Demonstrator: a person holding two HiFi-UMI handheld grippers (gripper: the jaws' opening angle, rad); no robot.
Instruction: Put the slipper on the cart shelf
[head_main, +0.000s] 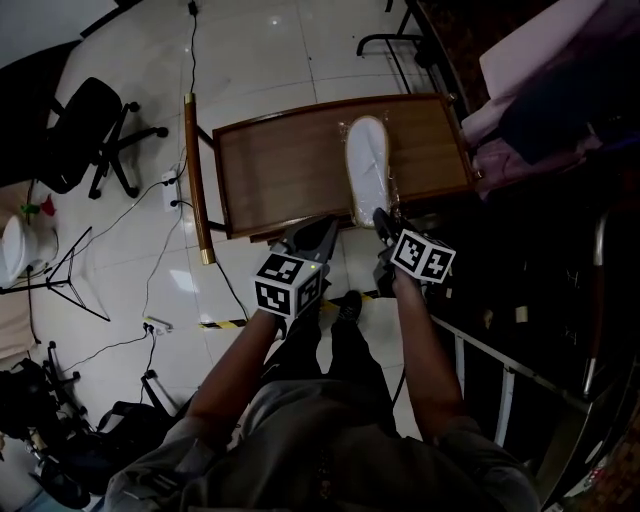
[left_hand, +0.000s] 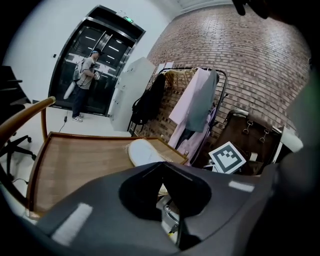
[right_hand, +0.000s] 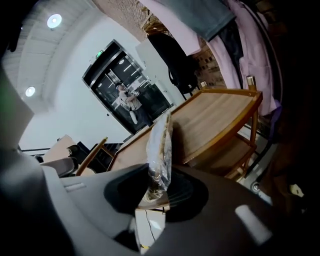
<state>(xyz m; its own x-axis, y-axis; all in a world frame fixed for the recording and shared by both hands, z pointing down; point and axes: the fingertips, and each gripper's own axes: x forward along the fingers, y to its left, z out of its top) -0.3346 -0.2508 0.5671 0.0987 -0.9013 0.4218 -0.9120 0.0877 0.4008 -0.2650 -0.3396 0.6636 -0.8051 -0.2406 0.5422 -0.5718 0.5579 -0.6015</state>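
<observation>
The slipper (head_main: 367, 165), in clear wrapping, lay lengthwise on the cart shelf (head_main: 280, 165). Its near end was at the front edge, pinched between the narrow jaws of the right hand-held gripper (head_main: 385, 222). The step looked like the set-down itself. Whether the heel end rested fully on the wood could not be told from the dim head view. The next move probably called for easing the jaws apart and backing straight off without dragging the wrapping. The left hand-held gripper (head_main: 318, 235) hung just beside it, jaws together on nothing. A clothes rack (left_hand: 195, 100) stood close on the right, while an office chair (head_main: 85, 130) and floor cables (head_main: 150, 270) were well apart.
</observation>
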